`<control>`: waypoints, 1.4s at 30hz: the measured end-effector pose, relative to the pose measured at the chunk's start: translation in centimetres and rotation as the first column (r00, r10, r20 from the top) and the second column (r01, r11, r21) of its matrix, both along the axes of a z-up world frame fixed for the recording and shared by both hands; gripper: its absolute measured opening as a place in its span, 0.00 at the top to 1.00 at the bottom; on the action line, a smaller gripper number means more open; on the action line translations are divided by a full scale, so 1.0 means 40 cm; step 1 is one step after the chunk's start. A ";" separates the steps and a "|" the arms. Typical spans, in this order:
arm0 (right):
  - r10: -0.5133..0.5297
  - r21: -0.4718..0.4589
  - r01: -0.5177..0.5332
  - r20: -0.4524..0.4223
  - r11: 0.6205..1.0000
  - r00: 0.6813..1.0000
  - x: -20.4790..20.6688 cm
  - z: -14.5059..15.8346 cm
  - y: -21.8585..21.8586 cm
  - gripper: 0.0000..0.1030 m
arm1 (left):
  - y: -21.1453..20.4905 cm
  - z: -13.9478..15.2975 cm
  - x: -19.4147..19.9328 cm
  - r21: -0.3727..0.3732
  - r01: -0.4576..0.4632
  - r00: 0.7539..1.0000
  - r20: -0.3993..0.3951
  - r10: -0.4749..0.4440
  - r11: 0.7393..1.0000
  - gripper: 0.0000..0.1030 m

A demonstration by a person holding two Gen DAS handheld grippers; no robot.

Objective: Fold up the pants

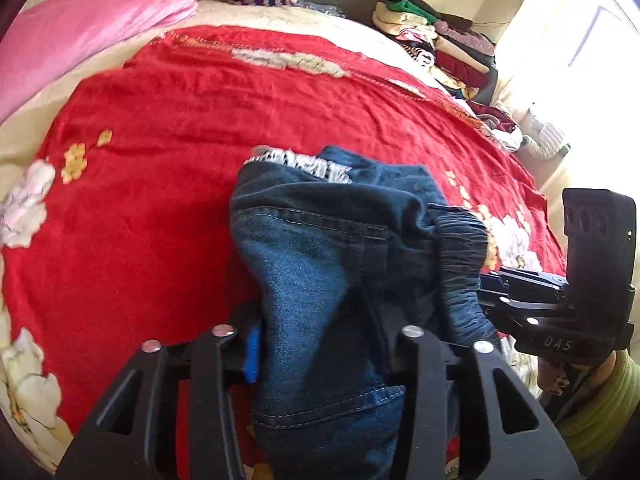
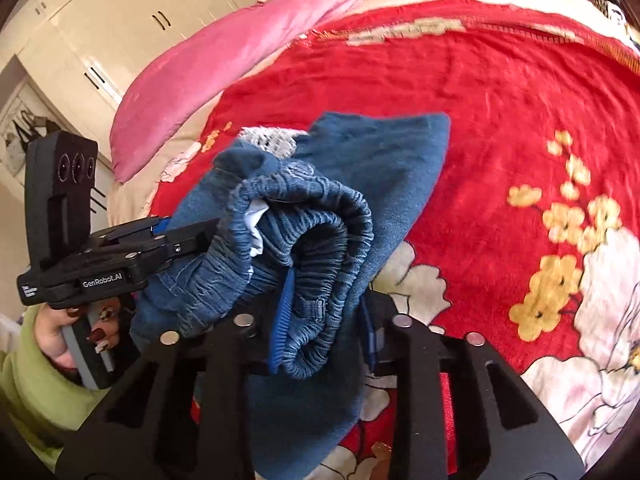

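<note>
Denim fills both wrist views: the left gripper (image 1: 320, 344) is clamped on a bunched fold of the blue pants (image 1: 332, 240), and the right gripper (image 2: 324, 332) pinches their gathered elastic waistband (image 2: 304, 236). Each tool angles downward, the two close together at the garment's sides, a green-sleeved hand (image 2: 76, 332) grasping the left one's handle. Beyond, the pants' far end sags toward the red floral blanket (image 1: 200, 120).

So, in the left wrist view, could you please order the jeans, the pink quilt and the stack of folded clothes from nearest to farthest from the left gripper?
1. Jeans: between the left gripper's fingers.
2. Pink quilt: far left.
3. Stack of folded clothes: far right; too close to call against the quilt.
</note>
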State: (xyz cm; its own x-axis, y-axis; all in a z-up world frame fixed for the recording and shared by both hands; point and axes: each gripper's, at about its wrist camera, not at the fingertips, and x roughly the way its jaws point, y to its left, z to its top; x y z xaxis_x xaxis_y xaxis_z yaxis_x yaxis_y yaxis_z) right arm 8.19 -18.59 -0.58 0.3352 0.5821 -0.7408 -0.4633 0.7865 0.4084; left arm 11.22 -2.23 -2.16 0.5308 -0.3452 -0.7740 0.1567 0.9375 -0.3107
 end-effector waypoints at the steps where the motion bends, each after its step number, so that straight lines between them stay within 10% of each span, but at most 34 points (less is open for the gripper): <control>1: 0.005 0.002 -0.005 0.021 1.000 1.000 -0.002 0.015 0.005 0.82 | 0.002 0.007 0.001 -0.003 0.002 1.000 0.004 -0.002 1.000 0.66; 13: 0.044 0.010 -0.047 0.215 0.999 0.976 0.083 0.151 0.053 0.84 | 0.037 0.140 0.095 0.023 -0.040 0.990 0.133 0.036 0.999 0.70; 20: 0.006 -0.054 0.002 0.145 0.999 0.989 0.178 0.079 0.069 0.81 | 0.041 0.076 0.154 0.061 -0.066 0.994 0.086 0.061 0.996 0.69; 30: -0.094 -0.128 0.100 0.046 0.987 0.994 0.188 -0.003 0.048 0.65 | 0.086 -0.021 0.164 0.064 -0.116 0.993 -0.002 0.116 0.991 0.46; 42: -0.114 -0.118 0.149 0.262 0.982 0.958 0.037 0.147 0.001 0.20 | 0.090 0.105 0.038 0.086 -0.153 0.983 0.116 0.142 0.985 0.08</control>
